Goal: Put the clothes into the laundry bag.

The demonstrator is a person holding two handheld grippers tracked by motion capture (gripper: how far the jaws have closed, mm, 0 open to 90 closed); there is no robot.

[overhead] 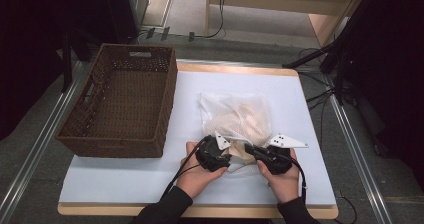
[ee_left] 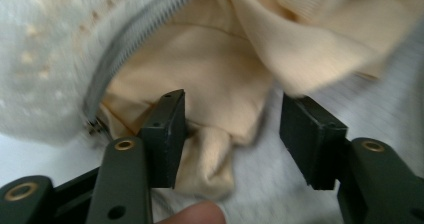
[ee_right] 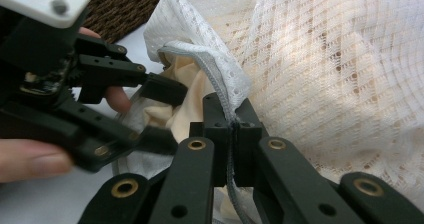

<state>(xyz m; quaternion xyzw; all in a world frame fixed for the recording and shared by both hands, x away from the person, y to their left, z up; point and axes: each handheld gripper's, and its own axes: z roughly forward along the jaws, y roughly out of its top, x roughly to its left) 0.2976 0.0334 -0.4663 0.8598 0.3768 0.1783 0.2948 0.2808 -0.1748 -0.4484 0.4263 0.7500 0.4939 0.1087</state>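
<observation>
1. Table (overhead: 125, 179) with a pale blue top carries everything, and the person's sleeves and hands come in from its near edge.
2. Wicker basket (overhead: 120, 101), dark brown with cut-out handles, stands on the left part of the table, well apart from the grippers.
3. White mesh laundry bag (overhead: 235, 115) lies on the table just right of the basket, near the middle, with its zippered mouth turned toward the person.
4. Cream garment (ee_left: 200, 69) sits inside the bag, and a fold of it spills out of the open mouth onto the table.
5. Right gripper (ee_right: 231, 129) is clamped tight on the grey zipper edge (ee_right: 212, 71) of the bag's mouth, with the edge pinched between its two pads.
6. Left gripper (ee_left: 232, 134) stands about half open at the bag's mouth; the spilled fold of the garment lies between its jaws, beside one pad, and the other pad is clear of it, so nothing is gripped.
</observation>
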